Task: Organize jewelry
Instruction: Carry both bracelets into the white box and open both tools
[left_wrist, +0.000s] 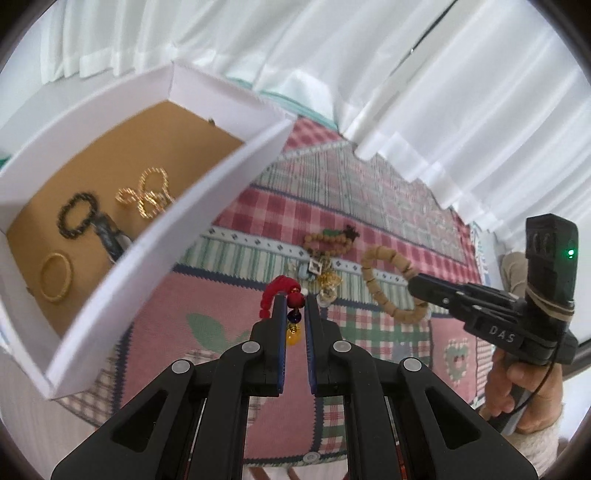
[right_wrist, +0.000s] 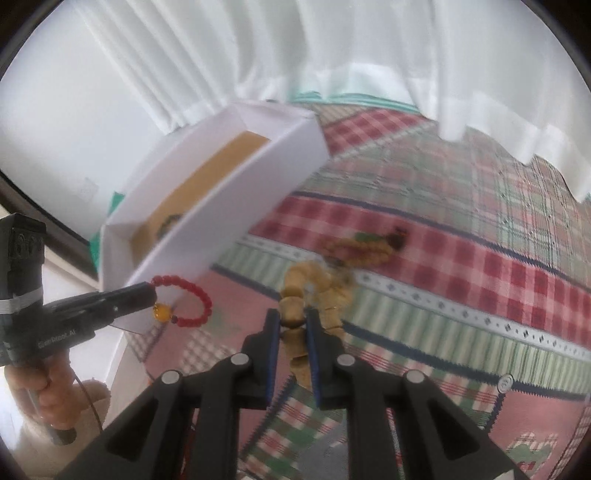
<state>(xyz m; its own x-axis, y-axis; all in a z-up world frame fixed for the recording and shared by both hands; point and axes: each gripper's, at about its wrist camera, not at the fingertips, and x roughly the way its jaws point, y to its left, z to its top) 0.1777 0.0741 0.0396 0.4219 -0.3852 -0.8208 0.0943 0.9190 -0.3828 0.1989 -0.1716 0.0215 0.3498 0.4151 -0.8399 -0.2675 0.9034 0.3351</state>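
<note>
Patchwork cloth (left_wrist: 229, 332) in pink, red and green checks covers the whole surface, with a blue-and-white ribbon band running across it, and white curtains (left_wrist: 424, 92) hang down right behind, their hem draping onto the fabric. On the left sits a white open box (left_wrist: 207, 206) with a tan floor, and inside it lie a black beaded ring (left_wrist: 75, 218), a gold twisted piece (left_wrist: 147, 194) and a plain gold bangle (left_wrist: 55, 277).

Left gripper (left_wrist: 295, 299) is clamped tight on a red bead bracelet (right_wrist: 192, 301) with an amber bead hanging from it, lifted clear of the cloth just beside the box's near wall. Right gripper (right_wrist: 291, 317) is pinched narrowly on a chunky tan wooden bracelet (left_wrist: 384, 284), which dangles between its blue pads.

On the cloth beyond them rests a small heap: a brown bead string (left_wrist: 332, 240) with a dark tassel, and a tangle of gold chain (left_wrist: 327, 280). A hand (left_wrist: 517, 384) grips the right tool's handle.
</note>
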